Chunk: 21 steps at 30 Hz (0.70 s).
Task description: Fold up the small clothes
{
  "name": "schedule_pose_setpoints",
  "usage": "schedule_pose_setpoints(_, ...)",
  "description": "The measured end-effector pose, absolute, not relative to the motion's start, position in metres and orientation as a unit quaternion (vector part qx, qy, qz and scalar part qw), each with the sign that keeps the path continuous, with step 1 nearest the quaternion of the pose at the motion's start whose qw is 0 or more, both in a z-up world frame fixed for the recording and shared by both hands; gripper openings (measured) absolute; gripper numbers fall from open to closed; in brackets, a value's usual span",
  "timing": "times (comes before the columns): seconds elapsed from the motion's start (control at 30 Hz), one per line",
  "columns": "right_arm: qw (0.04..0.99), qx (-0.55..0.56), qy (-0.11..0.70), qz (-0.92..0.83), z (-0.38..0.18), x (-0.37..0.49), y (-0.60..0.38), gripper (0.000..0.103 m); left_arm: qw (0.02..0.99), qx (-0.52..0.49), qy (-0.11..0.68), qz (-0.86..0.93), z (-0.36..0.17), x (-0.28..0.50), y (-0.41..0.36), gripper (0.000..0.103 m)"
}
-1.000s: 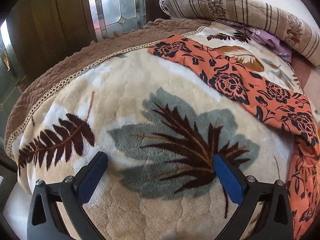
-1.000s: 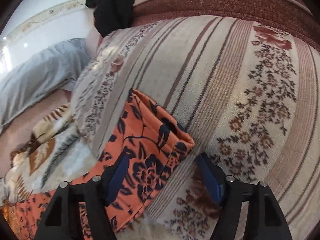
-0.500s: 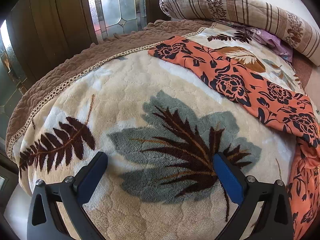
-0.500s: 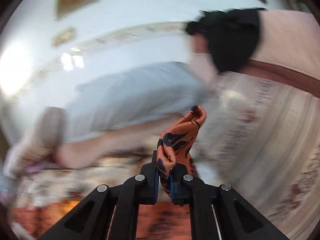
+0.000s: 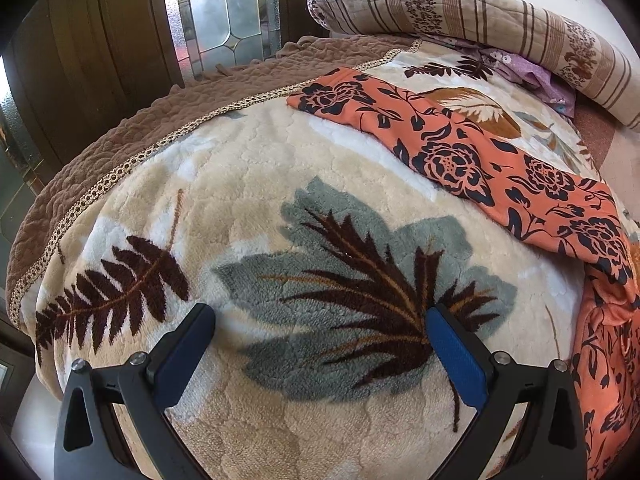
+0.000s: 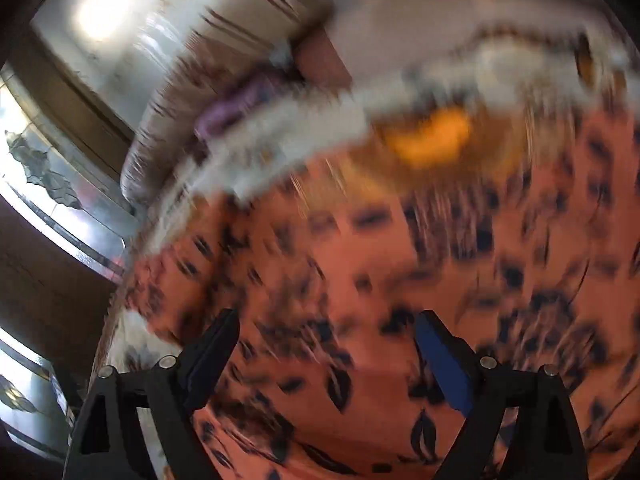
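An orange garment with a dark floral print (image 5: 472,156) lies across the cream leaf-pattern blanket (image 5: 280,208) on the bed, one long strip running from the far middle to the right edge, more of it bunched at the lower right. My left gripper (image 5: 320,344) is open and empty, low over the blanket, well to the left of the garment. In the blurred right wrist view the orange garment (image 6: 380,280) fills the frame. My right gripper (image 6: 326,346) is open just above it, holding nothing.
A striped rolled quilt (image 5: 480,16) lies at the bed's far side with a purple cloth (image 5: 524,72) beside it. A brown quilted cover (image 5: 120,152) edges the bed on the left. A wooden door with patterned glass (image 5: 224,12) stands behind.
The right gripper was shut on a corner of the orange garment half a second ago; now it is open and has swung down over the spread garment. The left gripper has barely moved.
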State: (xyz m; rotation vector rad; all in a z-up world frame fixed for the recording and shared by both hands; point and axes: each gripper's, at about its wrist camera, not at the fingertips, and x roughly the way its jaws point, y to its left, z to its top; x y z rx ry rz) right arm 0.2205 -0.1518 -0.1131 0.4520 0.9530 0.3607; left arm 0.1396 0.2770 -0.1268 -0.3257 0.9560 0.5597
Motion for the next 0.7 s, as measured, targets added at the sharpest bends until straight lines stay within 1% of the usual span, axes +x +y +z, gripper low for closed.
schedule_pose_setpoints(0.03, 0.848, 0.229, 0.445, 0.175, -0.118, 0.217, -0.163, 0.091, 0.838, -0.155, 0.452, 0.265, -0.127, 0.140, 0.277, 0.103)
schedule_pose_setpoints(0.1, 0.857, 0.225, 0.430, 0.175, -0.108, 0.214, -0.182, 0.091, 0.836, -0.157, 0.451, 0.269, -0.127, 0.141, 0.277, 0.103)
schedule_pose_setpoints(0.23, 0.883, 0.208, 0.385, 0.168, -0.064, 0.187, -0.210, 0.091, 0.838, -0.168, 0.446, 0.266, -0.123, 0.140, 0.277, 0.103)
schedule_pose_setpoints(0.3, 0.897, 0.191, 0.368, 0.157, -0.055, 0.171, -0.227, 0.091, 0.849, -0.191, 0.425, 0.248, -0.115, 0.134, 0.278, 0.103)
schedule_pose_setpoints(0.4, 0.906, 0.171, 0.358, 0.145, -0.055, 0.141, -0.253, 0.091, 0.877, -0.195, 0.385, 0.211, -0.091, 0.124, 0.265, 0.103)
schedule_pose_setpoints(0.47, 0.908, 0.166, 0.357, 0.142, -0.064, 0.124, -0.266, 0.091, 0.898, -0.193, 0.367, 0.146, -0.071, 0.123, 0.240, 0.103)
schedule_pose_setpoints(0.53, 0.908, 0.168, 0.356, 0.140, -0.076, 0.110, -0.279, 0.091, 0.908, -0.187, 0.370, 0.063, -0.055, 0.131, 0.201, 0.103)
schedule_pose_setpoints(0.63, 0.906, 0.183, 0.358, 0.129, -0.103, 0.103, -0.287, 0.091, 0.891, -0.196, 0.400, -0.082, -0.043, 0.159, 0.136, 0.103)
schedule_pose_setpoints(0.7, 0.903, 0.186, 0.366, 0.123, -0.121, 0.104, -0.287, 0.091, 0.870, -0.208, 0.427, -0.133, -0.045, 0.182, 0.101, 0.103)
